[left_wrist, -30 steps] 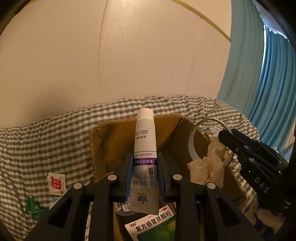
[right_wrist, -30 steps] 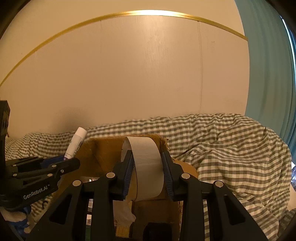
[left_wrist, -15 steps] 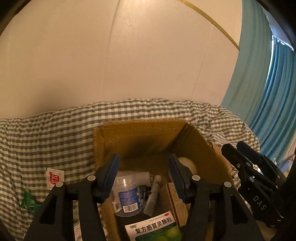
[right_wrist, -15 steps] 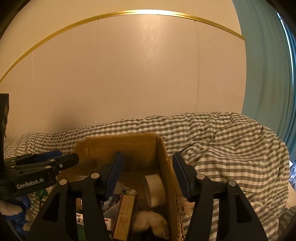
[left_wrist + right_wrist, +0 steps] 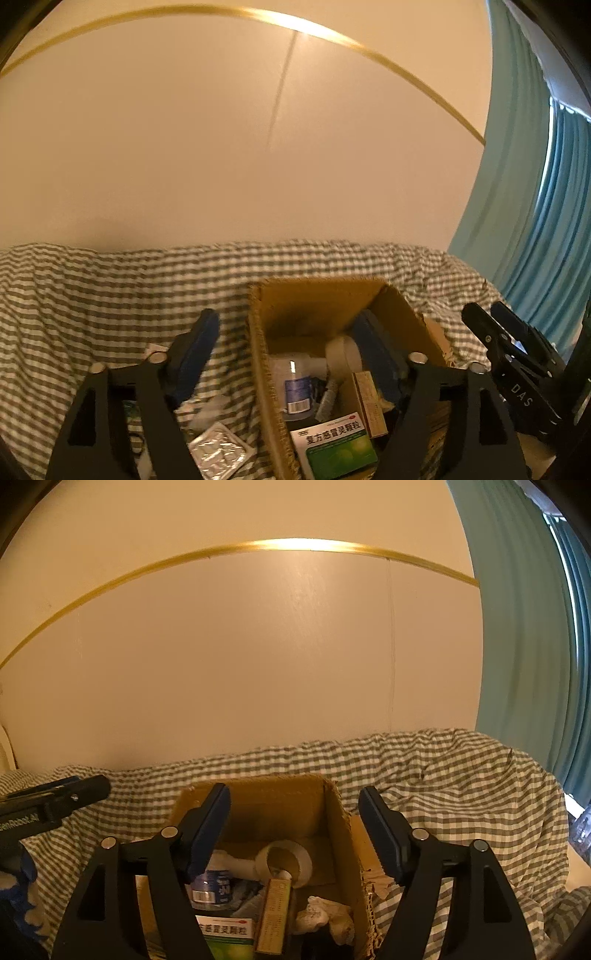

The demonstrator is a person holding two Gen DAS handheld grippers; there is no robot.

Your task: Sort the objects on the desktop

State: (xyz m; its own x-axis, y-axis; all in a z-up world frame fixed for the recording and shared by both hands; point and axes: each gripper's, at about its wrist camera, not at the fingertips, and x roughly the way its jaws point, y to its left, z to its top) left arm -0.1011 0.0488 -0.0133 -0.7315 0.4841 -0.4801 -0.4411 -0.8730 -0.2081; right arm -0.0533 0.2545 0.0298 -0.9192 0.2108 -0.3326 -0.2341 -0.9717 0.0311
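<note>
- Grippers: my left gripper (image 5: 291,347) and right gripper (image 5: 295,819) are both opening, nothing between their pads.
- Cardboard box (image 5: 343,834) sits on checked cloth (image 5: 461,786), holding tape roll (image 5: 284,862), bottle (image 5: 212,888), medicine packet (image 5: 334,448).

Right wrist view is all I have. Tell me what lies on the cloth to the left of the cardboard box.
Observer: A silver foil blister pack lies on the checked cloth, just outside the left wall of the cardboard box.
Operator: Report the left gripper. I see only its tip.
Observer: The left gripper hangs above that wall, with one finger over the cloth and the other over the box. Its jaws are opening and nothing is between them.
</note>
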